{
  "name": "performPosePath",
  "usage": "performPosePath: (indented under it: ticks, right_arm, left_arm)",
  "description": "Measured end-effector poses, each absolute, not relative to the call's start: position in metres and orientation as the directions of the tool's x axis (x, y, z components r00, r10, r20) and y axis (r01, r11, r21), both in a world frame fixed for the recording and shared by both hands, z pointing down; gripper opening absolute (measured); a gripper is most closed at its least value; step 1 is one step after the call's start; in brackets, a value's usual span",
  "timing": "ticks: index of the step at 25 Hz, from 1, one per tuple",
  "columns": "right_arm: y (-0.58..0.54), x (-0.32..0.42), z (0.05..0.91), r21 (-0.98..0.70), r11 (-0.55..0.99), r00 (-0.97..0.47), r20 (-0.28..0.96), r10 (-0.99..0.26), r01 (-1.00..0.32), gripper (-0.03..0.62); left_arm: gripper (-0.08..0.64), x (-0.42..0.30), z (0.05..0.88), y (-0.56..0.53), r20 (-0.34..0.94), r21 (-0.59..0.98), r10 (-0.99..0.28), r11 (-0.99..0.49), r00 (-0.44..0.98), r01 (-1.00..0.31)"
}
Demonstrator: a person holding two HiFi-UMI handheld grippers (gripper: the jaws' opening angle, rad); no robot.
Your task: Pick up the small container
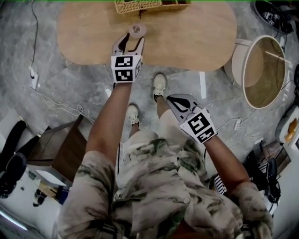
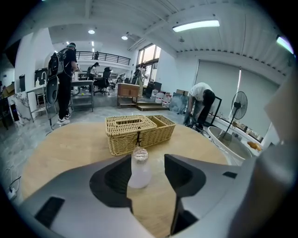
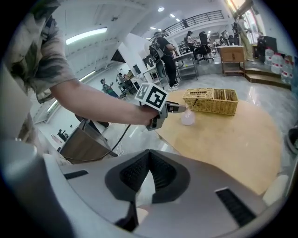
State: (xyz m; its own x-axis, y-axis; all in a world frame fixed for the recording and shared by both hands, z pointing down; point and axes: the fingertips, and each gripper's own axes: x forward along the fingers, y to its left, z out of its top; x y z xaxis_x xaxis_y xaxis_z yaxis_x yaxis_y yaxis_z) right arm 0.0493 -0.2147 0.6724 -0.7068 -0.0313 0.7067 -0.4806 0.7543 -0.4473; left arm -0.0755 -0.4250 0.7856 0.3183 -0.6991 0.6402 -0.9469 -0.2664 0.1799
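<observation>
The small container (image 1: 137, 30) is a translucent bottle with a clear lid, standing upright on the light wooden table (image 1: 191, 39) just in front of a wicker basket (image 1: 140, 5). My left gripper (image 1: 133, 38) reaches over the table edge to it. In the left gripper view the container (image 2: 138, 168) stands between the open jaws of the left gripper (image 2: 147, 162), close to the left finger, with a gap to the right one. My right gripper (image 1: 170, 98) hangs shut and empty over the floor, off the table. Its view shows the right gripper (image 3: 148, 165) closed and the container (image 3: 187, 118) far off.
The wicker basket (image 2: 138, 132) stands right behind the container. A round white tub (image 1: 264, 70) sits right of the table. Cables (image 1: 65, 107) run over the grey floor, and a wooden box (image 1: 63, 149) stands at the left. People (image 2: 63, 79) are far behind the table.
</observation>
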Motion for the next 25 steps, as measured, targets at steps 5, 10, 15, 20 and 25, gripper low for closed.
performPosePath:
  ticks: [5,10,15,20,25]
  right_arm:
    - [-0.219,0.048,0.693,-0.464,0.747,-0.702,0.712,-0.004,-0.476,0.02]
    - [-0.226,0.059,0.711,-0.483,0.726,-0.693,0.721,0.013,-0.489,0.02]
    - [-0.227,0.059,0.729,-0.493,0.719,-0.684,0.728,0.033,-0.49,0.02]
    - [-0.224,0.065,0.739,-0.501,0.71,-0.677,0.735,0.047,-0.495,0.02]
    - [-0.228,0.076,0.742,-0.507,0.697,-0.672,0.739,0.049,-0.506,0.02]
  left_arm:
    - [0.219,-0.083,0.815,-0.443,0.65,0.165,-0.697,-0.262,0.305,-0.951]
    - [0.219,-0.074,0.84,-0.456,0.641,0.173,-0.704,-0.255,0.305,-0.951]
    - [0.221,-0.079,0.852,-0.469,0.623,0.156,-0.727,-0.245,0.288,-0.957]
    - [0.219,-0.077,0.861,-0.477,0.625,0.136,-0.731,-0.244,0.275,-0.96]
    - [0.193,-0.073,0.861,-0.485,0.634,0.096,-0.726,-0.267,0.266,-0.959]
